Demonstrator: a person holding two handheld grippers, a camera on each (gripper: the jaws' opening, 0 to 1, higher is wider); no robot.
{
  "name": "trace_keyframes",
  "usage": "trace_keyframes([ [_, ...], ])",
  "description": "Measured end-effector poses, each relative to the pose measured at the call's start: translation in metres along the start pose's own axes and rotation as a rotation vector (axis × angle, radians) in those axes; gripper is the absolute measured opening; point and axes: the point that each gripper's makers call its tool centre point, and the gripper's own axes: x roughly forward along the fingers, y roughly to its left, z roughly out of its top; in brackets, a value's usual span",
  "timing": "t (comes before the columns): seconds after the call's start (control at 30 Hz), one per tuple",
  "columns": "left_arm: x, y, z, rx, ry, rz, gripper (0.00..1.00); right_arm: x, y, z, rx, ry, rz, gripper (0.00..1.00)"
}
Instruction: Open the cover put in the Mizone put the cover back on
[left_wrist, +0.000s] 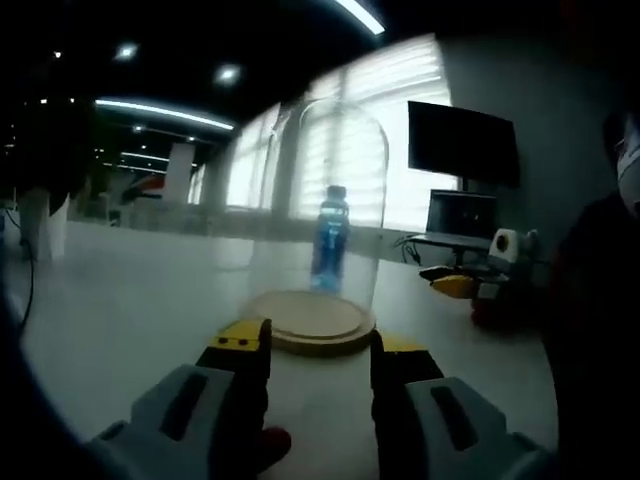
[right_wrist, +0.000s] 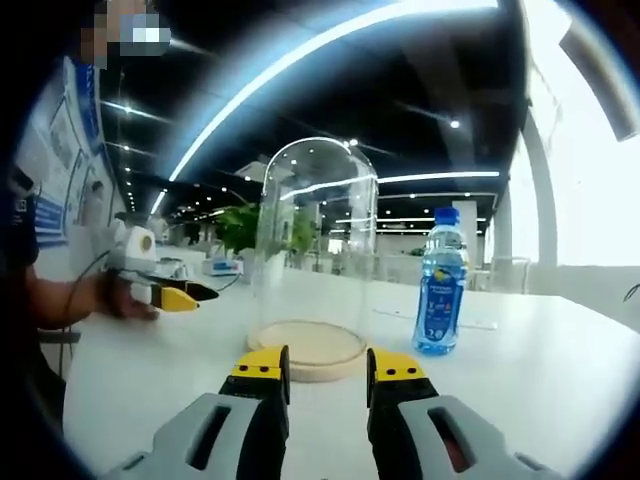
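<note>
Cover (right_wrist: 315, 250) just ahead of right gripper (right_wrist: 324, 375)

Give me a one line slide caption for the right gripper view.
Open right gripper faces a glass dome cover on its wooden base, blue Mizone bottle standing beside it.

Clear glass dome cover (right_wrist: 315, 245) seated on round wooden base (right_wrist: 307, 349); blue Mizone bottle (right_wrist: 441, 283) upright beside; right gripper (right_wrist: 327, 375) jaws parted.
</note>
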Motion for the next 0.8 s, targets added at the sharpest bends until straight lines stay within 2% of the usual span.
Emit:
trace_keyframes([
  [0.27, -0.001, 0.007, 0.006, -0.031, -0.025, 0.022, 0.33, 0.002, -0.001, -0.002, 0.02, 0.011, 0.005, 0.25],
  [0.8, 0.006, 0.016, 0.021, 0.017, -0.03, 0.033, 0.32, 0.019, -0.002, 0.01, 0.037, 0.021, 0.031, 0.26],
])
